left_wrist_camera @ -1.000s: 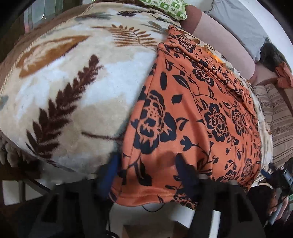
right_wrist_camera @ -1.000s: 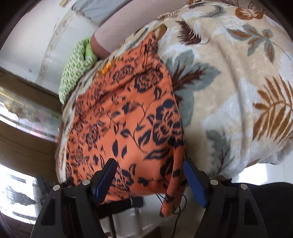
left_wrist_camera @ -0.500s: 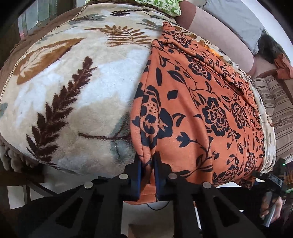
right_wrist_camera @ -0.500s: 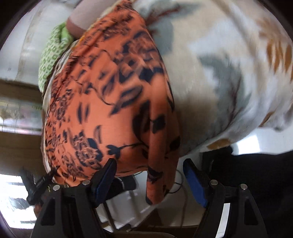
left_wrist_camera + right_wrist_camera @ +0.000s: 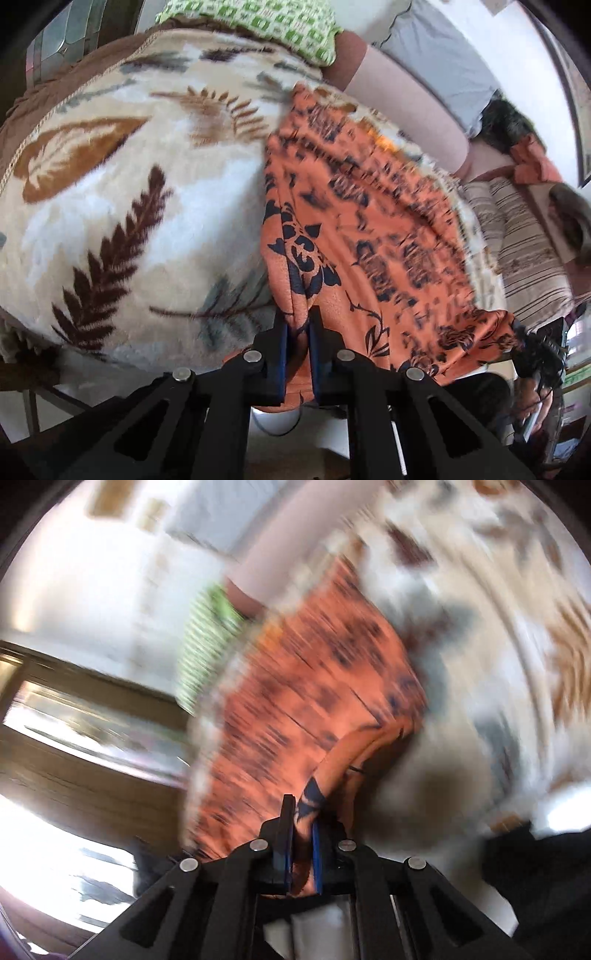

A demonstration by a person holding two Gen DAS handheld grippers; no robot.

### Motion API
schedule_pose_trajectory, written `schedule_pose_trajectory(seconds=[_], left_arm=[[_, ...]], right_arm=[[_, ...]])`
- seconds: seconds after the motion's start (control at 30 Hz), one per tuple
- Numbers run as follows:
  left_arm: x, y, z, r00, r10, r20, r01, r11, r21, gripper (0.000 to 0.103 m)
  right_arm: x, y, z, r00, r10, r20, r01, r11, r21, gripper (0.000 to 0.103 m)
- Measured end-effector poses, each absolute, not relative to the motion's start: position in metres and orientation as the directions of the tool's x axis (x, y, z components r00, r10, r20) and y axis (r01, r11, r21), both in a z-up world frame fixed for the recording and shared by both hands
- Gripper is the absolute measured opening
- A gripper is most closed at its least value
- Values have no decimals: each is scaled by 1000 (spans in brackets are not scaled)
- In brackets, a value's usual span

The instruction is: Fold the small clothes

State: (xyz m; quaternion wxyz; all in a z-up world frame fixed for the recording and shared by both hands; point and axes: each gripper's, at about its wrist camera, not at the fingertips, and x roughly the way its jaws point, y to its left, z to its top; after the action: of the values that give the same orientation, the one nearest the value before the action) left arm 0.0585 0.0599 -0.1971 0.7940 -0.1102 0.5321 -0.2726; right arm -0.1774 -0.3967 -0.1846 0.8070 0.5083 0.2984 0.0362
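Observation:
An orange cloth with black flowers (image 5: 369, 229) lies spread over a cream leaf-patterned blanket (image 5: 122, 206). My left gripper (image 5: 298, 325) is shut on the cloth's near left corner at the blanket's front edge. In the right wrist view, which is motion-blurred, my right gripper (image 5: 303, 821) is shut on the near right corner of the same orange cloth (image 5: 306, 686), and the pinched edge curls up from the blanket (image 5: 491, 686).
A green patterned pillow (image 5: 258, 26) and a pinkish bolster (image 5: 402, 96) lie at the far side. A striped cushion (image 5: 524, 240) sits at the right. A window and wooden frame (image 5: 74, 716) show at the left of the right wrist view.
My right gripper, open half a second ago, has shut on the cloth's near right corner and is moving fast. My left gripper shut on the left corner earlier and has lifted slightly.

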Motion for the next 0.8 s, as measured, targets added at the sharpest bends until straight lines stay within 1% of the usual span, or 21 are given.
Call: schedule_pose_trajectory(seconds=[0.03,0.1,0.13,0.23,0.4,0.6,0.7,0.8], left_arm=[[60,62,-188,295,-571,-766,320,815,-484,10],[62,64,-175,306,-599,-740,327,796,-509,10],[65,62,-167,312,-616,-723,334,784,-524,10],[72,62,-150,321,-657,-682,341,752,-564,10],[85,56,-133,303,-699,-648,364,713,-599,10],[129,40,-112,311,-705,-638,375,707,-599,8],[164,28,-103,313,-709,-632,369,704,-607,8],[216,10,-99,310,-707,-636,336,707,-622,8]], right_arm=[[-176,-403,-172,855,352,-380,199,455,868,8],[-174,-416,-159,890,334,-310,150,427,892,8],[-170,-421,-154,899,322,-298,142,429,892,8],[-163,-427,-149,889,303,-342,172,471,865,8],[-150,-433,-161,871,335,-358,196,430,881,8],[-128,-456,-156,900,306,-309,181,382,906,8],[-102,-478,-153,914,280,-293,187,349,918,8],[-70,-506,-150,931,231,-283,199,328,923,8]])
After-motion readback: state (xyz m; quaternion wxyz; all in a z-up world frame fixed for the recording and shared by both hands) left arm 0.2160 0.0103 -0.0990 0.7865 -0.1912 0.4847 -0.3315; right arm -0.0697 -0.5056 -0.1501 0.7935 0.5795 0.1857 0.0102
